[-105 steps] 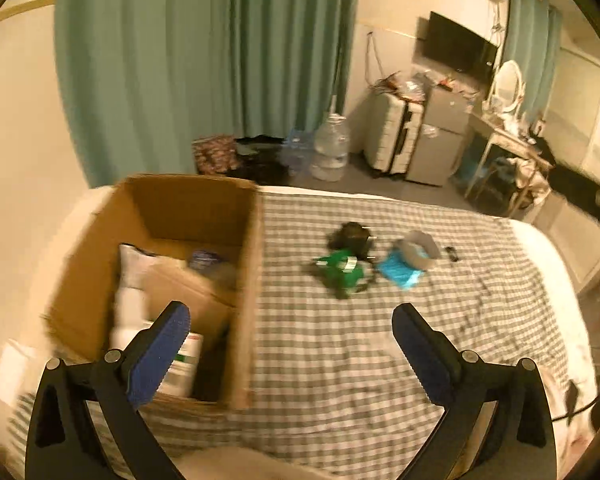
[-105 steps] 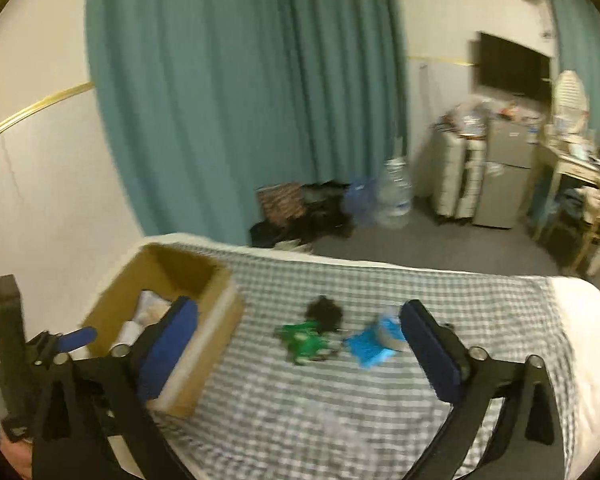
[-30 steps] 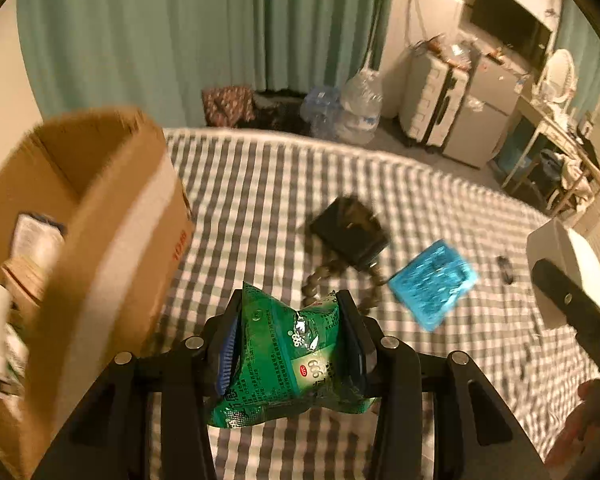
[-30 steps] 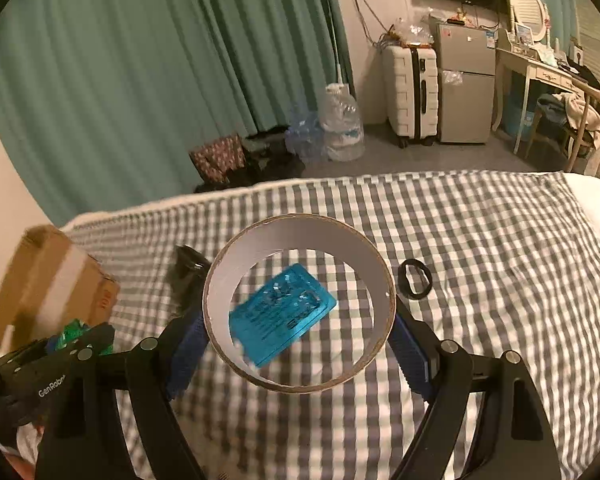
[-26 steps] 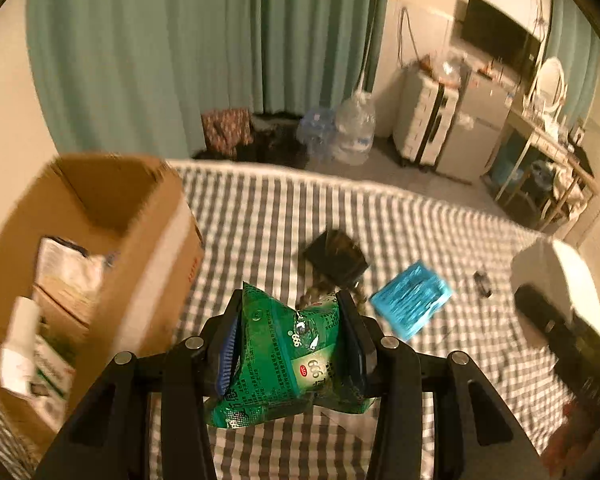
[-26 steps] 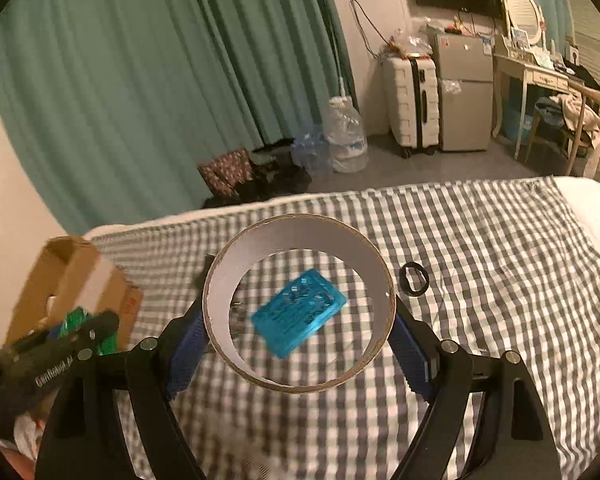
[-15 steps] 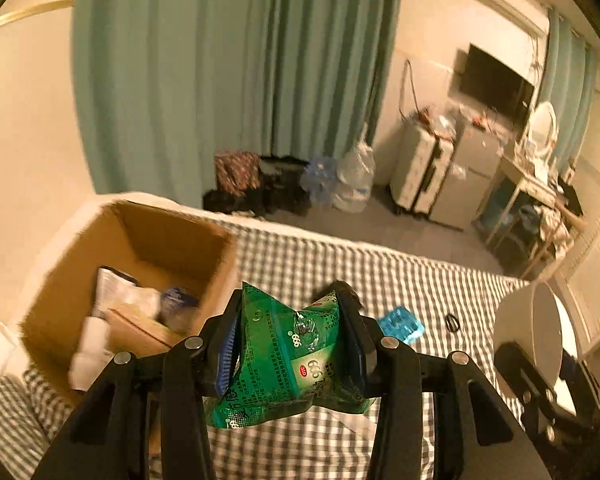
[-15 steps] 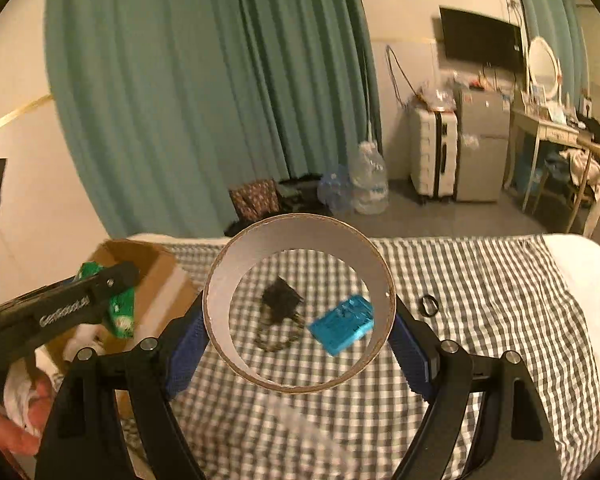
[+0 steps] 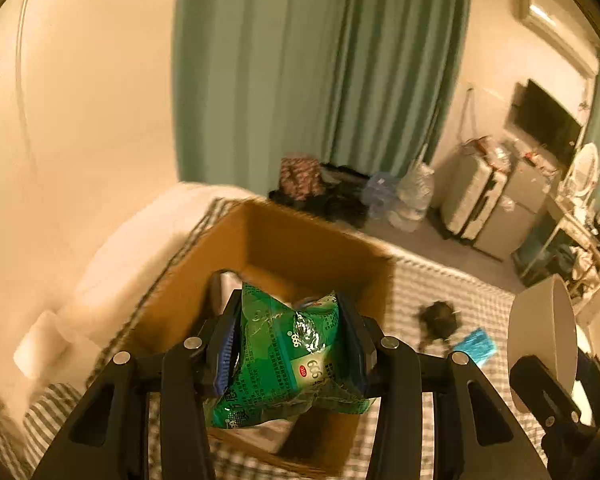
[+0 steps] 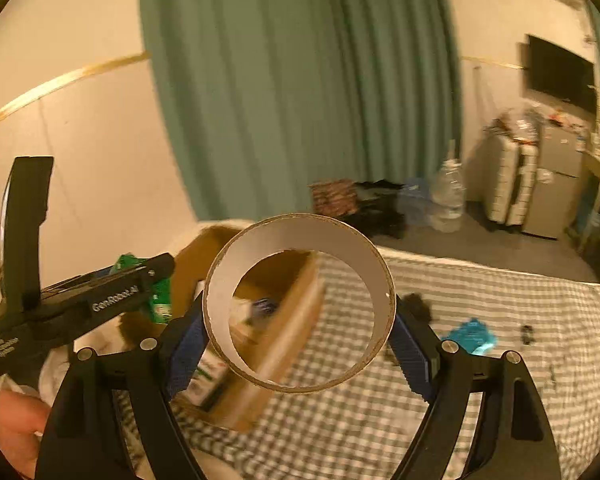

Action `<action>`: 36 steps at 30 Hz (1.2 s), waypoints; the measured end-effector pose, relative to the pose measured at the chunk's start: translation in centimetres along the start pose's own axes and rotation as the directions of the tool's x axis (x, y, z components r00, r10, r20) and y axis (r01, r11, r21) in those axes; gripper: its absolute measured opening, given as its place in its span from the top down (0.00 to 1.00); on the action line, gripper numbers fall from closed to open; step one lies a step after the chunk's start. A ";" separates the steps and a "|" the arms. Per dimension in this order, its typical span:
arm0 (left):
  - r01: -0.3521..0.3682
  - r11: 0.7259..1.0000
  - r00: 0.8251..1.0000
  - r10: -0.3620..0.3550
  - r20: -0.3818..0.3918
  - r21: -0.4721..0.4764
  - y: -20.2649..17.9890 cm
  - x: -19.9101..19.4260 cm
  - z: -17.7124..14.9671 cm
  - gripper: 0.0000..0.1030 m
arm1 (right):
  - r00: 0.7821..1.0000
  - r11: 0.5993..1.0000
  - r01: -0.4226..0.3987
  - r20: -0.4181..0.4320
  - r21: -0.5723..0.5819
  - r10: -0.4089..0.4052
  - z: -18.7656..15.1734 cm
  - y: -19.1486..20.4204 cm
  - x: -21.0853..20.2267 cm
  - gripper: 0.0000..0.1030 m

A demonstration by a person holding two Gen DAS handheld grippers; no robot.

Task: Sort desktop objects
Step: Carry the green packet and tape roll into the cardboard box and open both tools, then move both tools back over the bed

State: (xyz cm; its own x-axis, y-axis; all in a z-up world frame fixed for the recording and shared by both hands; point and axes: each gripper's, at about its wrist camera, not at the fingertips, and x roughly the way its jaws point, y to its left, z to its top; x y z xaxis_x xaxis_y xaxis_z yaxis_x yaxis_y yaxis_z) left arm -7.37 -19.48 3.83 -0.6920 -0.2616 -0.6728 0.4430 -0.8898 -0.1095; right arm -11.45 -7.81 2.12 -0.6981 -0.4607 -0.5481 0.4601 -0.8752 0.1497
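- Left gripper (image 9: 290, 344) clamped green snack packet (image 9: 288, 356) above cardboard box (image 9: 300, 248); best released low, inside the walls
- Right gripper (image 10: 298, 334) pinched tape roll (image 10: 298, 304); should wait clear

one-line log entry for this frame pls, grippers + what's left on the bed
left gripper: shut on green packet, above cardboard box | right gripper: shut on tape roll | on checked cloth: blue packet

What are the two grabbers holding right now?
Left gripper: shut on the green packet.
Right gripper: shut on the tape roll.
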 end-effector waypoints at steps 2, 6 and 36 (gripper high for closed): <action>-0.018 1.000 1.000 0.018 -0.025 0.005 1.5 1.6 -0.5 0.56 | 0.999 1.000 -0.026 -0.029 -0.011 0.025 -0.3 1.4 2.1 0.20; -0.039 0.999 0.996 0.041 -0.083 0.023 3.6 4.9 -1.7 0.56 | 0.994 0.998 -0.059 -0.098 -0.031 0.056 -1.0 3.5 7.0 0.20; -0.124 0.944 0.988 0.087 0.130 0.307 -5.4 -4.3 -3.7 0.00 | 1.000 0.997 0.013 0.026 0.076 -0.015 2.7 -3.0 0.3 0.08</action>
State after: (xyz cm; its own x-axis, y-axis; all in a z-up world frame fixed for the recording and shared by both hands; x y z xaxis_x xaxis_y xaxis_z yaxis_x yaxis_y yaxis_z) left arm -4.69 -12.14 4.55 -0.7188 -0.3845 -0.5792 0.3287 -0.9221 0.2043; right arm -14.55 -5.73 3.74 -0.7190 -0.4509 -0.5289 0.4075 -0.8900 0.2046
